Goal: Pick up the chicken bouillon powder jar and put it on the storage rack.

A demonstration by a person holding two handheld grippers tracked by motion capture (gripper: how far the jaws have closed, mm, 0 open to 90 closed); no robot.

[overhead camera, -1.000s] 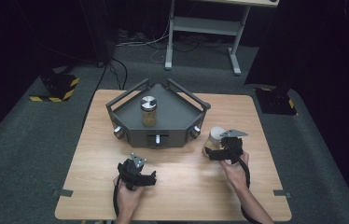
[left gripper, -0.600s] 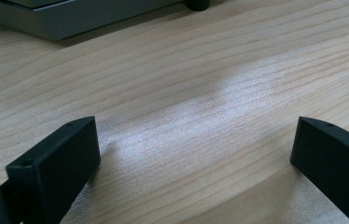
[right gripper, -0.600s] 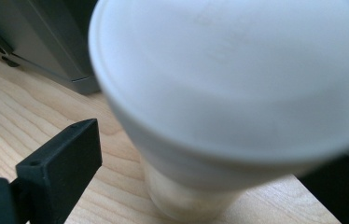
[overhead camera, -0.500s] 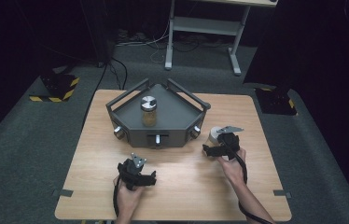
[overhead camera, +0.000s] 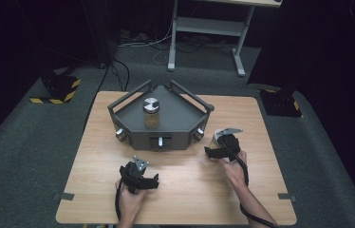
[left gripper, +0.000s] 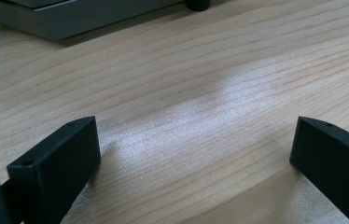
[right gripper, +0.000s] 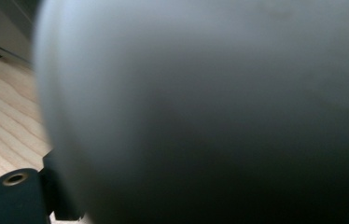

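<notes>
Right claw closing on the pale round object beside the grey tray.

The pale round object [overhead camera: 215, 138] stands on the table [overhead camera: 261, 190], near the grey tray's [overhead camera: 175, 135] right corner. My right gripper [overhead camera: 218, 147] surrounds it, jaws just narrowed to mid-width; whether the pads press yet I cannot tell. Risk: the curved surface may squirt out of an off-centre pinch. My left gripper [left gripper: 191, 154] rests wide open, holding nothing.
</notes>
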